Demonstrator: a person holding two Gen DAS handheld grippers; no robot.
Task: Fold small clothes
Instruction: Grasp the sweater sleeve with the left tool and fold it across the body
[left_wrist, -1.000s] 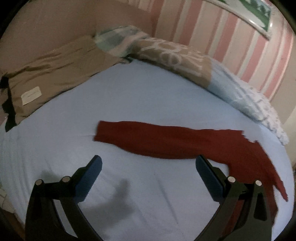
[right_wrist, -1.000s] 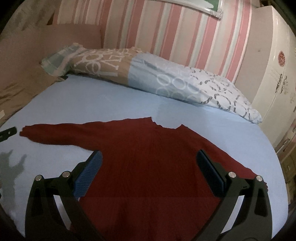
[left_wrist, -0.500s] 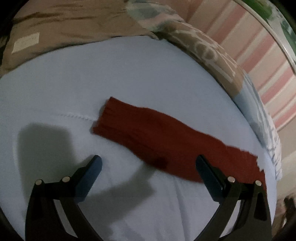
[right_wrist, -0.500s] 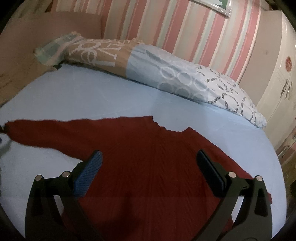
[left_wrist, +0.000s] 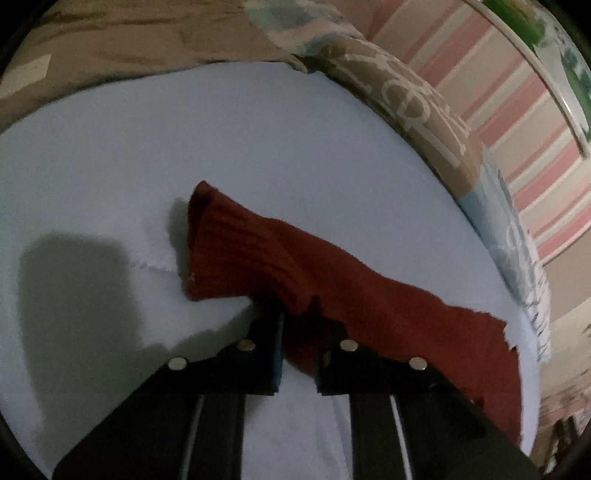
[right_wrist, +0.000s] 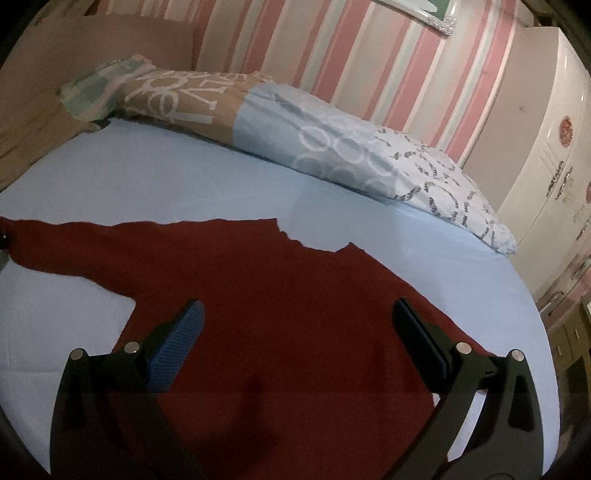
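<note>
A dark red knit sweater (right_wrist: 280, 306) lies spread on a light blue bed sheet (right_wrist: 177, 177), its left sleeve stretched out to the left. In the left wrist view my left gripper (left_wrist: 299, 314) is shut on that sleeve (left_wrist: 251, 251) close to the cuff, and the cuff end bunches and lifts off the sheet. My right gripper (right_wrist: 295, 325) hovers open over the sweater's body, its blue pads (right_wrist: 177, 343) wide apart with nothing between them. The sweater's lower part is hidden behind the fingers.
A long patterned pillow (right_wrist: 295, 136) runs along the back of the bed against a pink striped wall (right_wrist: 332, 55). A brown blanket (left_wrist: 122, 48) lies at the bed's left end. A white wardrobe (right_wrist: 546, 158) stands to the right.
My left gripper came down onto the sleeve and closed on it near the cuff; the cuff now stands bunched. My right gripper sank slightly over the sweater, still open.
</note>
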